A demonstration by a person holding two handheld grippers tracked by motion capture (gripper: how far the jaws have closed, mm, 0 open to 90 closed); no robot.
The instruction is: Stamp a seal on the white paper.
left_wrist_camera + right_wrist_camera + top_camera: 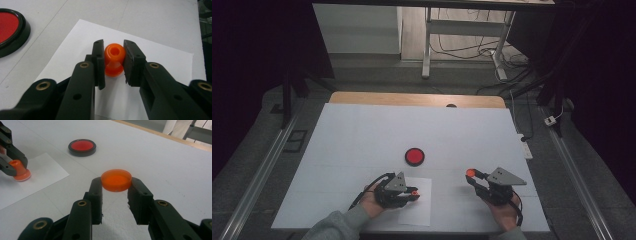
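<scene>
Orange stamp (114, 60) between left claw (113, 45) jaws.

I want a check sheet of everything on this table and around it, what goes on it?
Surface: white table top, wooden strip at the far edge.
Job's things: orange stamp standing on a white paper sheet; orange cap; red ink pad lying mid-table.
Clutter: nothing seen.
Grippers: left gripper shut on the stamp; right gripper shut on the cap, held off the table.
Cables: black cable trails from the left gripper; more on the floor beyond.
Surroundings: dark room, metal table legs behind.
</scene>
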